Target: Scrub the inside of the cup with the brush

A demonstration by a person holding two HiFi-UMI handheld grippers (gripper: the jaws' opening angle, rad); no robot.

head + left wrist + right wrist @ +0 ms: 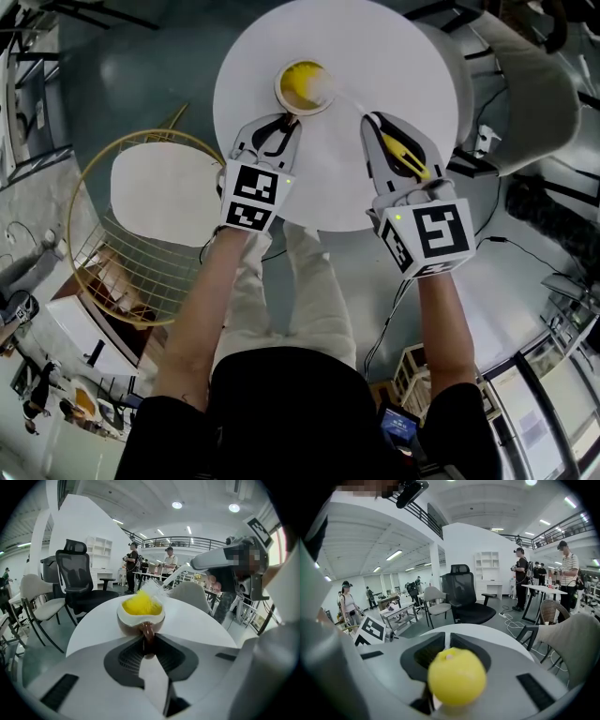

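A cup (302, 86) with a white rim and brown outside stands near the far side of the round white table (412, 66). My left gripper (279, 122) is shut on the cup's brown handle (148, 634), which sits between the jaws in the left gripper view. Yellow bristles of the brush (139, 604) fill the inside of the cup (140, 616). The brush's pale stem (345, 94) runs from the cup to my right gripper (375, 124). That gripper is shut on the brush's yellow handle (410, 159), whose rounded yellow end (457, 677) fills the right gripper view.
A gold wire chair with a white cushion (159, 187) stands left of the table. A grey chair (525, 84) is at the upper right. Cables (502, 242) lie on the floor. A black office chair (79, 581) and several people stand beyond the table.
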